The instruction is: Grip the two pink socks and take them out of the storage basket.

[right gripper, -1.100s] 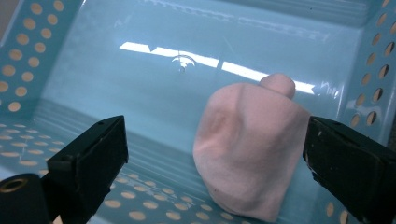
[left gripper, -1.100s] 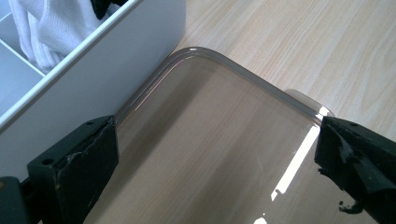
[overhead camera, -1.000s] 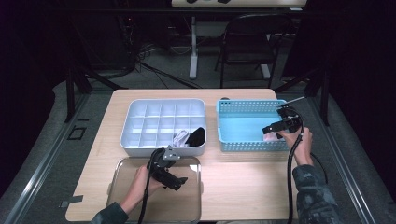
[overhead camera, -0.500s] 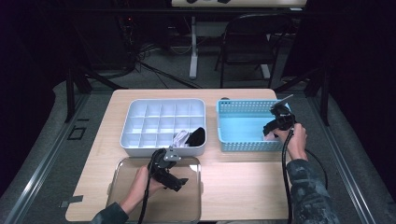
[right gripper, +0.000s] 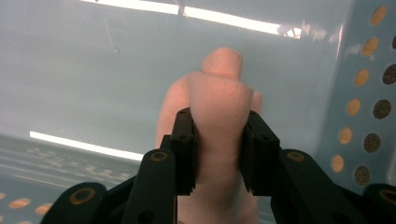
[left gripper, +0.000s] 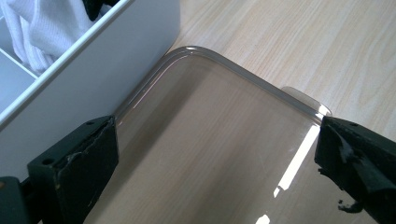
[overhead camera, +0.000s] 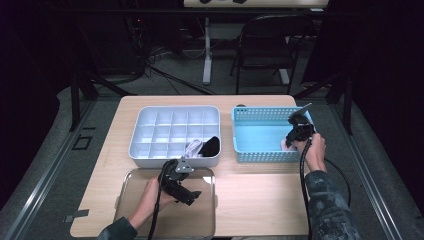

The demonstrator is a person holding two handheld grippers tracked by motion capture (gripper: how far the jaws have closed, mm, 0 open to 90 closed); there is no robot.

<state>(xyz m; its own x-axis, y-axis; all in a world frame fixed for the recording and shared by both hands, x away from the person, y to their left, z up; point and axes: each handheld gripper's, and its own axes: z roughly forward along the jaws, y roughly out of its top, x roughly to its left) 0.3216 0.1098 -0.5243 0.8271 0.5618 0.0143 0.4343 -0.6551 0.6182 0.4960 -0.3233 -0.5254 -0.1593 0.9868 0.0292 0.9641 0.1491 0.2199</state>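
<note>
My right gripper (overhead camera: 293, 141) reaches down into the near right corner of a blue perforated basket (overhead camera: 260, 131). Its jaws have just been closing and now press on a soft pink rolled cloth (right gripper: 219, 93), which bulges up between the pads of this gripper (right gripper: 218, 154). The pink cloth (overhead camera: 285, 145) lies against the basket wall (right gripper: 369, 93). My left gripper (overhead camera: 192, 196) hovers open over a clear plastic tray (overhead camera: 131, 201); in the left gripper view its jaws (left gripper: 215, 158) stand wide apart above the tray's rim (left gripper: 243, 77) with nothing between them.
A white compartment box (overhead camera: 170, 130) sits behind the clear tray, its wall (left gripper: 102, 70) close to my left jaw. A white cloth (overhead camera: 194, 148) and a black one (overhead camera: 211, 145) lie in its near right cells. Bare wooden tabletop (overhead camera: 260, 195) spreads between the hands.
The right hand has sunk a little into the basket's corner and its jaws have closed onto the pink cloth. The left hand and gripper have stayed where they were.
</note>
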